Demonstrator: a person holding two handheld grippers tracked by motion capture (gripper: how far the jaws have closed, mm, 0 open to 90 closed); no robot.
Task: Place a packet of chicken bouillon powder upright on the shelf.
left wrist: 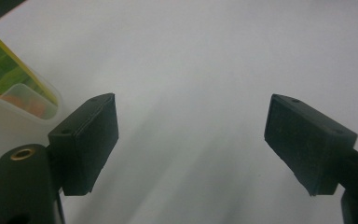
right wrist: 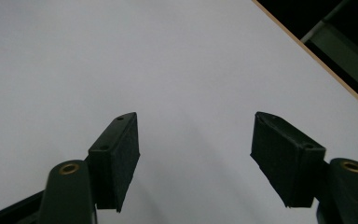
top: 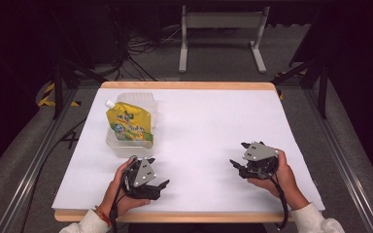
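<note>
A yellow spouted drink pouch (top: 128, 124) lies in a clear plastic tub (top: 146, 102) at the table's left, its white cap toward the far left. My left gripper (top: 161, 186) rests near the front edge, just in front of the tub, jaws open and empty (left wrist: 191, 144). The tub's corner (left wrist: 16, 100) with the pouch's edge (left wrist: 2, 70) sits at the left of the left gripper view. My right gripper (top: 237, 155) lies at the front right, pointing left, open with nothing between its pads (right wrist: 193, 161).
A white sheet (top: 199, 126) covers the wooden table, whose far edge (top: 189, 85) borders dark floor with cables and a metal stand (top: 221, 34). The table's wooden edge (right wrist: 317, 60) crosses the right gripper view at top right.
</note>
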